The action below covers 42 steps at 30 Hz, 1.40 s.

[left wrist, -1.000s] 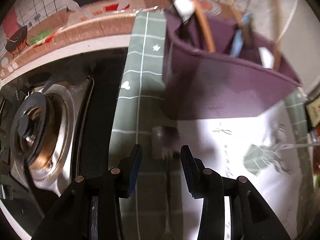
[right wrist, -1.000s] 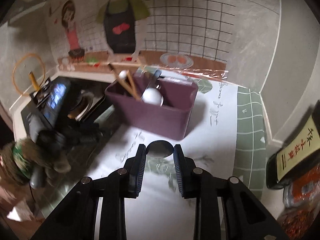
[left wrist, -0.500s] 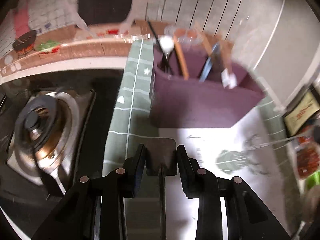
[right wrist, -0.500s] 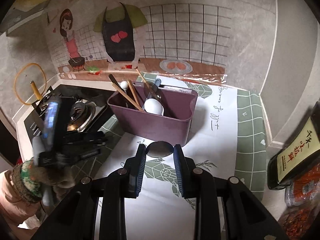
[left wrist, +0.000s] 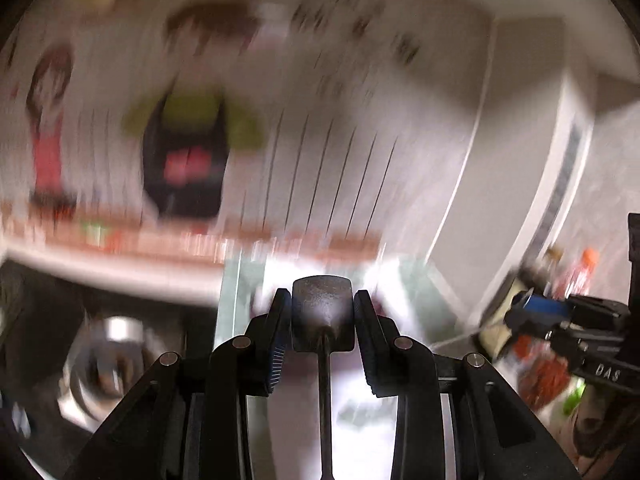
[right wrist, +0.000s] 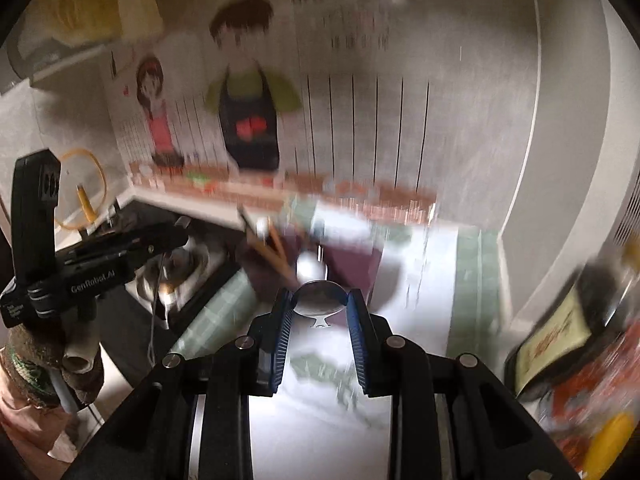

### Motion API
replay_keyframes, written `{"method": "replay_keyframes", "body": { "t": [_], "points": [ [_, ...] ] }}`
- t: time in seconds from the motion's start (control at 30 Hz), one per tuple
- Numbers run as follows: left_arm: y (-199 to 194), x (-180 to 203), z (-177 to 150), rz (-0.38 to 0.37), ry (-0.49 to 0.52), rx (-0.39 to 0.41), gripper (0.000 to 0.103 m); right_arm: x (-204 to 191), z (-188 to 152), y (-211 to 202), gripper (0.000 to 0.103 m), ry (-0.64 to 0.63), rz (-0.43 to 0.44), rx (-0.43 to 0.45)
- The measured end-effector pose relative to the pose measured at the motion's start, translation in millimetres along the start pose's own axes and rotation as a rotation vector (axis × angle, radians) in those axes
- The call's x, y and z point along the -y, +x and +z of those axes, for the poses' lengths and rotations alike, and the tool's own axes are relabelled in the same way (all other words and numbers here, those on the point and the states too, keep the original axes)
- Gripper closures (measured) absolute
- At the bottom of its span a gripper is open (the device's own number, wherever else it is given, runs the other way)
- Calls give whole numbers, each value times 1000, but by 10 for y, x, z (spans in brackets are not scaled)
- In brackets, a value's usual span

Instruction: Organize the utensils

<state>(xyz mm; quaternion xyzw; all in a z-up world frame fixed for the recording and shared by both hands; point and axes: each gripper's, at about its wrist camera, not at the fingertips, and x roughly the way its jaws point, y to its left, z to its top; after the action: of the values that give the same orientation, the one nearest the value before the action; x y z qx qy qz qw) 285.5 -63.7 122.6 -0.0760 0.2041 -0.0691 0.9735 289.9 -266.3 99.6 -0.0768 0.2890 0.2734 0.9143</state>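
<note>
My left gripper (left wrist: 322, 312) is shut on a dark metal spatula (left wrist: 322, 312); its flat head sits between the fingers and its thin handle runs down toward the camera. My right gripper (right wrist: 320, 304) is shut on a metal spoon (right wrist: 319, 299), whose bowl shows between the fingers. The purple utensil caddy (right wrist: 352, 268) stands on the mat beyond the right gripper, blurred, with wooden chopsticks (right wrist: 268, 252) and a white spoon (right wrist: 310, 268) in it. The left wrist view is blurred and tilted toward the wall, so the caddy is hidden there. The left gripper also shows in the right wrist view (right wrist: 182, 224), and the right gripper in the left wrist view (left wrist: 516, 312).
A gas stove (right wrist: 176, 268) lies left of the green and white mat (right wrist: 472, 276). The wall poster with cartoon cooks (right wrist: 248, 120) is behind. Bottles and packets (right wrist: 560, 344) crowd the right side near the white wall.
Both grippers have risen and tilted up toward the wall, each carrying its utensil. The left wrist view has swung off the caddy and stove. Both views are now motion-blurred.
</note>
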Motion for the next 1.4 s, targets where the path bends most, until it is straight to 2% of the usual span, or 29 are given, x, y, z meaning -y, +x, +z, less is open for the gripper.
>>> {"method": "replay_keyframes", "body": {
  "t": [0.07, 0.2, 0.27, 0.37, 0.6, 0.7, 0.8, 0.93, 1.07, 1.13, 1.17, 1.2, 1.27, 1.33, 1.4],
  "points": [
    [-51, 128, 296, -10, 53, 101, 70, 12, 315, -150, 77, -13, -17, 58],
    [73, 188, 639, -30, 83, 221, 70, 66, 658, -185, 77, -17, -53, 97],
    [211, 156, 673, -2, 81, 265, 70, 120, 735, -98, 77, -3, -70, 89],
    [453, 41, 665, 36, 66, 281, 70, 208, 731, 128, 77, 15, -77, 52],
    [1149, -188, 404, 80, 28, 232, 70, 318, 584, 712, 77, 42, -46, -58],
    [1333, -254, 272, 85, 6, 210, 70, 333, 475, 975, 77, 61, -33, -113],
    [1439, -322, 130, 86, -16, 170, 70, 343, 351, 1191, 77, 66, -27, -166],
    [1377, -426, -15, 80, -60, 136, 70, 345, 225, 1374, 77, 70, -8, -214],
    [1390, -501, -124, 80, -89, 63, 69, 334, 142, 1551, 76, 84, 29, -251],
    [1406, -564, -185, 93, -103, 20, 68, 334, 120, 1608, 66, 104, 37, -259],
    [1394, -601, -191, 90, -118, 4, 66, 348, 112, 1613, 54, 116, 36, -255],
    [1354, -654, -191, 85, -146, -10, 64, 361, 104, 1593, 46, 125, 31, -243],
    [1214, -738, -170, 86, -184, -13, 57, 381, 91, 1500, 46, 130, 6, -214],
    [1038, -785, -149, 95, -196, -6, 56, 423, 74, 1387, 46, 154, -5, -190],
    [811, -791, -143, 118, -190, -3, 53, 447, 24, 1223, 40, 177, -24, -153]
  ]
}}
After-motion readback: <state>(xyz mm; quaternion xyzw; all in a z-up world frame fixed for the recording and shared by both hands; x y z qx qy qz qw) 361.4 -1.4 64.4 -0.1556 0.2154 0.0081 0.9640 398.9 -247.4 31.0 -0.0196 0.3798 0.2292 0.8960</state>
